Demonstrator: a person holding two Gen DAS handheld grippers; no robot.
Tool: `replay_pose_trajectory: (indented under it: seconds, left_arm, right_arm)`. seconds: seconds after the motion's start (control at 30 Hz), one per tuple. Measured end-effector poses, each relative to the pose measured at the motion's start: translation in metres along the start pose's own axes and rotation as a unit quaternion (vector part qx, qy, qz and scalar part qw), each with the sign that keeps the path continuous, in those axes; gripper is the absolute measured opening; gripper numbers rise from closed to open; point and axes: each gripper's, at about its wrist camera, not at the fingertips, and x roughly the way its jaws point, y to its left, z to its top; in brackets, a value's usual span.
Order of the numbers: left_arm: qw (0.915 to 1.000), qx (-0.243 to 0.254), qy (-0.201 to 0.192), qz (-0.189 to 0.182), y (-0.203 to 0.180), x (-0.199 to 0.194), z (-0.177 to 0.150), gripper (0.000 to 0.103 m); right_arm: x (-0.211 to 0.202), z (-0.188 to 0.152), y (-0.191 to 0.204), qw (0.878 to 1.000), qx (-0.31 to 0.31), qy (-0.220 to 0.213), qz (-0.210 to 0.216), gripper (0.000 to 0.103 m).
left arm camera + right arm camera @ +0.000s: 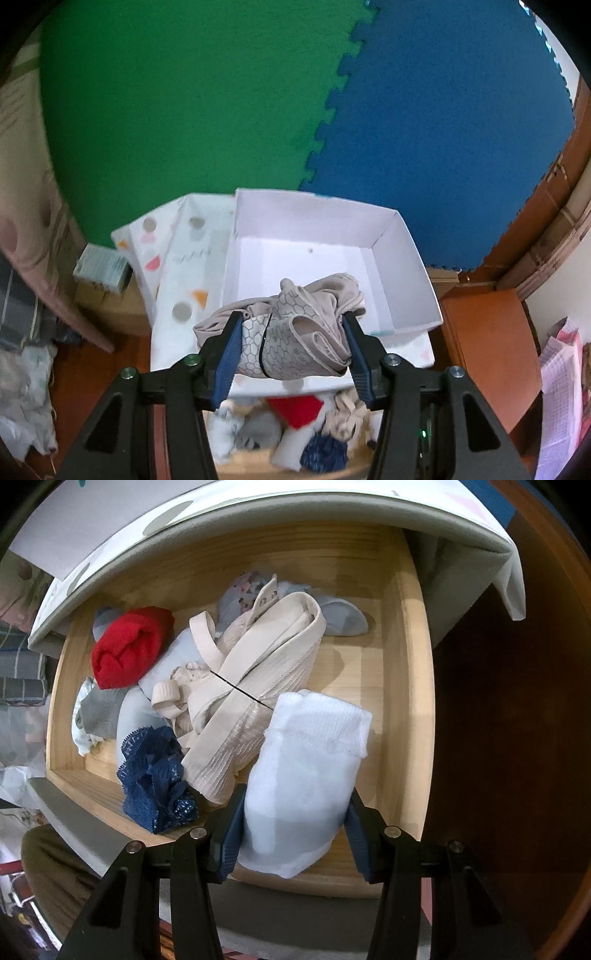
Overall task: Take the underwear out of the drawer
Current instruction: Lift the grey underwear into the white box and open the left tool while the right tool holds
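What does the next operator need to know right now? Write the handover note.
Left tongs: shut on a beige patterned underwear bundle, held above the white box.
Right tongs: shut on a white rolled garment in the wooden drawer.
Still in the drawer: red piece, navy lace piece, cream bundle, some grey and pale blue ones.
Done: one bundle lifted out.
Left: drop it, then empty the drawer.

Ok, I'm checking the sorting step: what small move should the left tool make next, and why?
Probably carry the beige underwear forward over the white box and let go. The left tool grips the bundle above the drawer, and the open box just beyond looks empty.
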Motion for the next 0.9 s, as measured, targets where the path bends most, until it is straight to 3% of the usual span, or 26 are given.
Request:
replay_pose_trajectory:
  seconds: [0.23,0.47,0.9]
  left_arm:
    - [0.9999,0.005,0.011,0.007,-0.006,0.06,0.028,0.053]
    - [0.9973,-0.013,0.062,0.035,0.006,0.117,0.013,0.053]
    - [0.9906,-0.035,0.102,0.084,0.014,0.123,-0.016,0.053]
  right_arm:
    - [-0.003,0.0,-0.005,1.0,0.006,-0.004,0.011,0.047]
    - [-0.003,0.0,-0.006,1.0,0.003,0.001,0.022,0.047]
    - [-0.002,0.001,0.0,1.0,0.002,0.0,0.02,0.047]
